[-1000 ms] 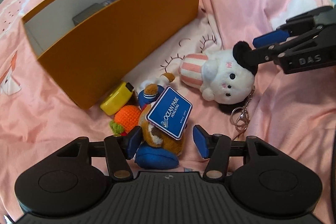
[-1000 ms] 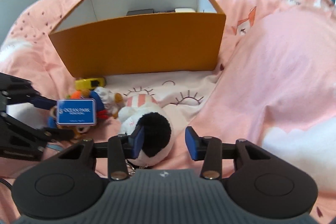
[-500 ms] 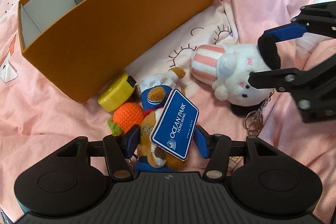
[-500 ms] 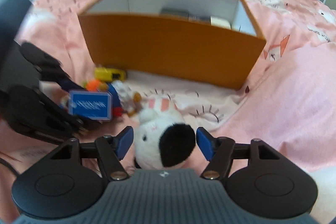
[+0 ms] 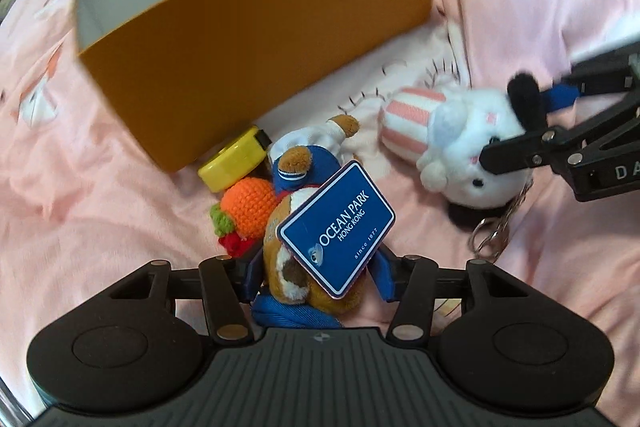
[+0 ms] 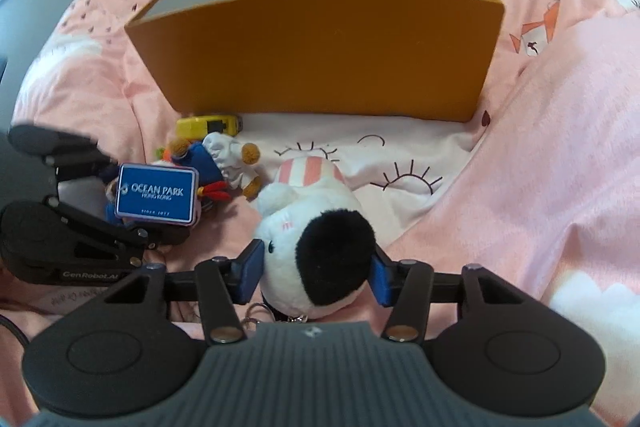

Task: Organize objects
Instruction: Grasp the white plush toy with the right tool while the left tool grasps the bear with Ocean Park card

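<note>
Left to right; pink bed cover (image 5: 100, 211) carries everything; soft and rumpled, so things lean rather than sit flat.

Left tool (image 5: 316, 273) points steeply down over the brown plush (image 5: 294, 279); its jaws are closing, one blue pad on each side of the body, seem to be just touching the fur, firm pinch not certain; the blue tag (image 5: 336, 227) reading OCEAN PARK sticks up in front and hides part of the contact; straddling the body rather than the tag looks like the safer hold.

Orange knit toy (image 5: 248, 207) and yellow tape measure (image 5: 234, 165) lie just beside the plush, tape wedged against the box wall; loose, probably waiting their turn.

Orange box (image 6: 320, 59) stands open-topped behind the pile; likely the place for the toys; a few flat items already inside, too small to name.

White plush (image 6: 316, 239) with striped body and black ear lies to the right; keyring (image 5: 490, 237) trails off it onto the cover.

Right tool (image 6: 318, 275) straddles its head, jaws closing, pads at both sides of the head, apparently touching; head is the bulkiest part, so an easy grab.
</note>
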`<state>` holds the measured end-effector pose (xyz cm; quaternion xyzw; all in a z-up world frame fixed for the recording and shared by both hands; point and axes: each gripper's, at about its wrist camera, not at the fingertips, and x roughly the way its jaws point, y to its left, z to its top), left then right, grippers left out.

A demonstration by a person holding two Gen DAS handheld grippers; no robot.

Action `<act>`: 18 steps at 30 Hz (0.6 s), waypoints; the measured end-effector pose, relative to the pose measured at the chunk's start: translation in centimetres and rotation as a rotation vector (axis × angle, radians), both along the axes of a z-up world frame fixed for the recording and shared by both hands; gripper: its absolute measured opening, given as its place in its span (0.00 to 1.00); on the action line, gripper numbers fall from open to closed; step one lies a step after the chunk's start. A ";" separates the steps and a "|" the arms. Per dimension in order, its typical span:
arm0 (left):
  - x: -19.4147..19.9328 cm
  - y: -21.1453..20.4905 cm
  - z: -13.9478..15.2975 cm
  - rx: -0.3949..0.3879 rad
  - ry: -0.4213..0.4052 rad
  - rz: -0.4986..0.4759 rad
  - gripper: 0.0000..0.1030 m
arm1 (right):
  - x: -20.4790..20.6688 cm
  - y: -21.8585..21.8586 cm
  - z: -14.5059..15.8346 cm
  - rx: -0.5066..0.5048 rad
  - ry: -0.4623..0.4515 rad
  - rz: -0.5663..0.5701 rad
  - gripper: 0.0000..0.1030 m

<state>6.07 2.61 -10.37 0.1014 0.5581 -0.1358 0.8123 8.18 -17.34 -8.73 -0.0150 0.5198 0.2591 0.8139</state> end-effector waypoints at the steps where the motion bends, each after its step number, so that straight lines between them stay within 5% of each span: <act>1: -0.2 0.5 0.4 -0.041 -0.005 0.035 0.58 | 0.1 -0.3 0.2 0.020 0.006 -0.013 0.52; 9: -0.8 3.8 5.2 -0.414 -0.097 0.256 0.58 | 1.2 -3.3 3.7 0.189 0.014 -0.127 0.51; 18: 2.4 5.4 12.2 -0.545 -0.230 0.350 0.58 | 3.8 -4.6 10.8 0.420 -0.089 -0.158 0.50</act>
